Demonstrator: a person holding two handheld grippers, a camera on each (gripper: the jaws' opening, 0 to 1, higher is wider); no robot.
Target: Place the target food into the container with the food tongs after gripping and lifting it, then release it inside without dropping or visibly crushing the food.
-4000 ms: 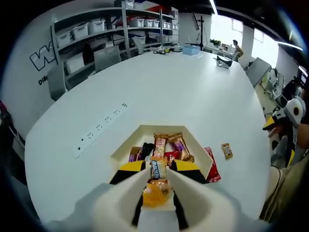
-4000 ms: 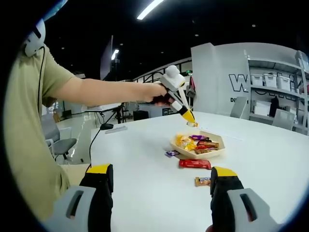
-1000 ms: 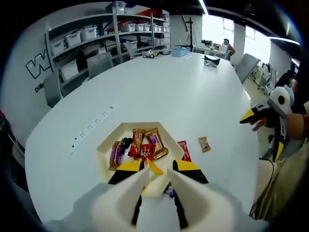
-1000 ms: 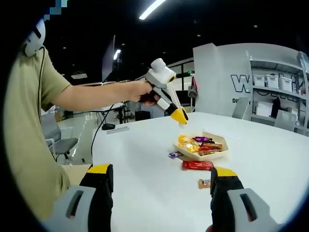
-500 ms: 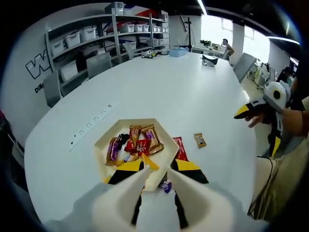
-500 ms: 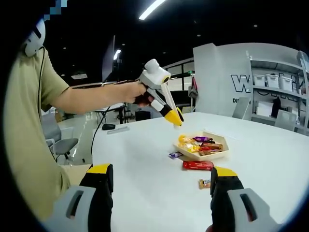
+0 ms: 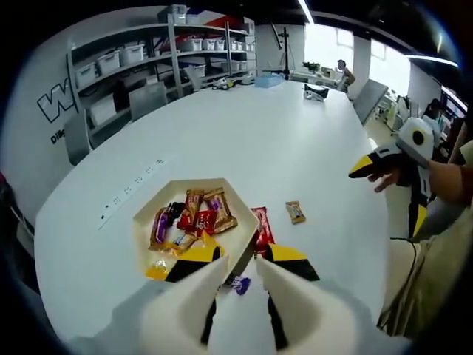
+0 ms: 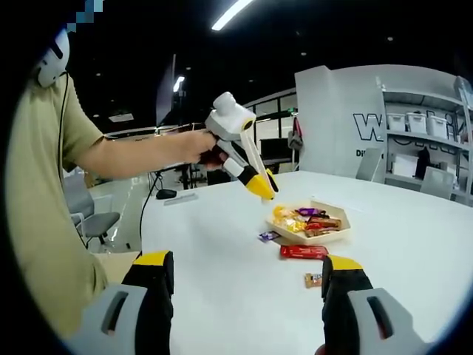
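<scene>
White table (image 7: 295, 140) is stretching wide across an office w/ shelving (image 7: 185, 52) at the back, most of its top lying bare toward the far end and the near left edge. Left gripper (image 7: 235, 260) is hovering over the near rim of the tray (image 7: 225, 182), jaws apart w/ nothing between them; in right gripper view it (image 8: 264, 191) is hanging in the air above the table, left of the tray (image 8: 329, 238), held out by a person's hand (image 8: 199, 148). Tray is sitting mid-table, holding wrapped snacks (image 7: 196, 218) incl. an orange pack (image 8: 281, 215) at its near-left corner. Red bar (image 7: 261, 225) is lying on the table just beside the tray's right wall, a small brown candy (image 7: 295, 211) near it further right, and a purple wrapper (image 7: 239, 284) on the table by the tray's near corner, showing between the left jaws. Right gripper (image 8: 247, 285) is held low over bare table, jaws wide apart, well clear of the tray; in left gripper view it (image 7: 384, 166) is out past the table's right edge, nothing in it.
</scene>
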